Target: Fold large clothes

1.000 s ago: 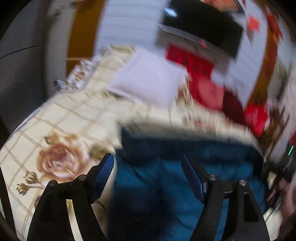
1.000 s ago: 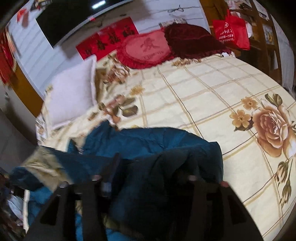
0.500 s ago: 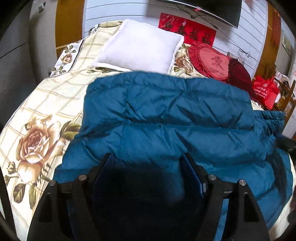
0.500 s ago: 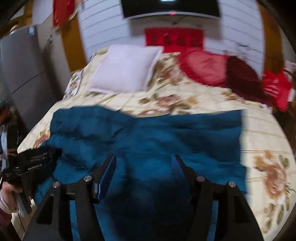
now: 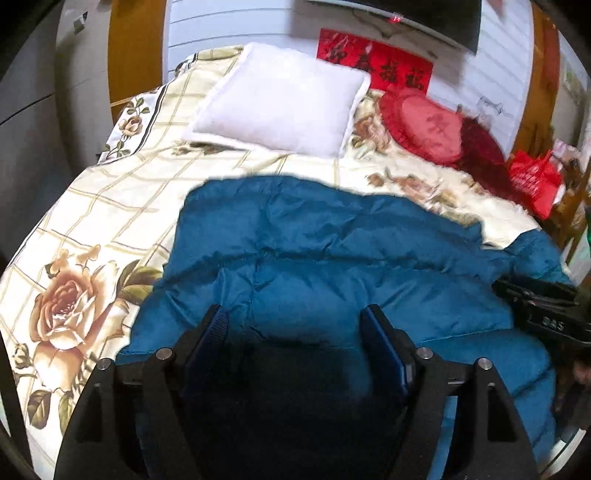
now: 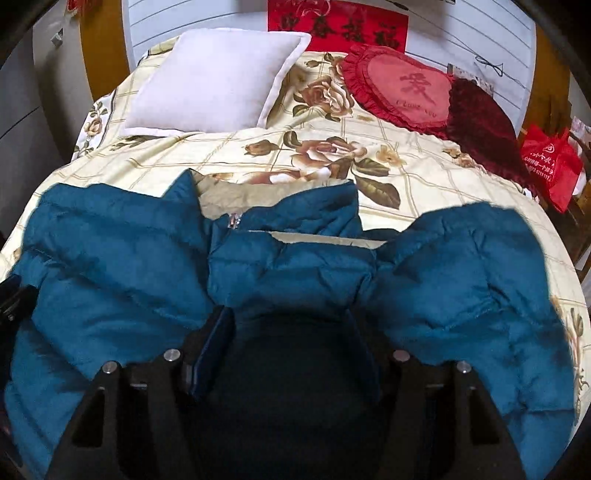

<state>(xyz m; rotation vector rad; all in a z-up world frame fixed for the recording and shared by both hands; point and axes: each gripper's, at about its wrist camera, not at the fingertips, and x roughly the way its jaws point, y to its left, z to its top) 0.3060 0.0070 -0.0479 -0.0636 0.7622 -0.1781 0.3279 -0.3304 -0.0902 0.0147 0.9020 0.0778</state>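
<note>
Floral bedspread under puffy teal jacket, seemingly half-zipped.

A: Any writing you can make out?

B: A red banner on the wall above the bed carries large dark Chinese characters; I can't read them surely. The heart-shaped red cushion bears one big character, with a line of small script beneath it, too faint to read.

A: Anything else?

B: The red bag at the bed's far right has white print and a round logo, too small to read. In the left wrist view, pale letters on the black device at the right edge look like "DAS".
</note>
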